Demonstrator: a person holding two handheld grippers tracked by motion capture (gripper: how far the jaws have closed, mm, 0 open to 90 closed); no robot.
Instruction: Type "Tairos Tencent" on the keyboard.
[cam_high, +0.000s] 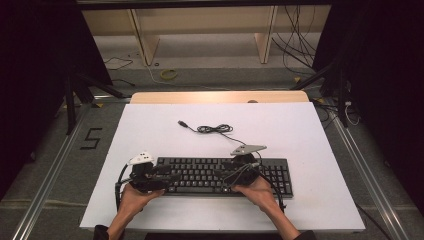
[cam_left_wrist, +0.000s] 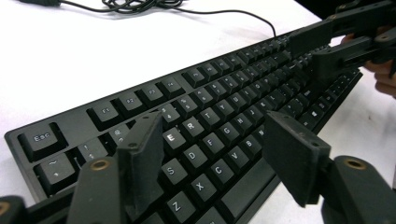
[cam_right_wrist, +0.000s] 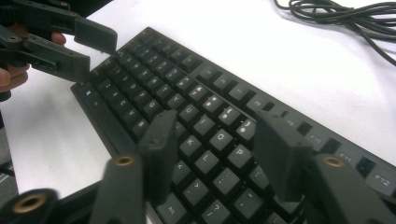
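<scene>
A black keyboard (cam_high: 225, 176) lies near the front edge of the white table (cam_high: 310, 135), its coiled cable (cam_high: 212, 129) trailing behind. The left gripper (cam_left_wrist: 212, 156) hovers over its left keys, jaws apart; the right gripper (cam_right_wrist: 212, 154) hovers over the right keys, jaws also spread, gripping nothing

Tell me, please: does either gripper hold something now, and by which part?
Nothing is held. The left gripper and the right gripper are both open above the keyboard.
</scene>
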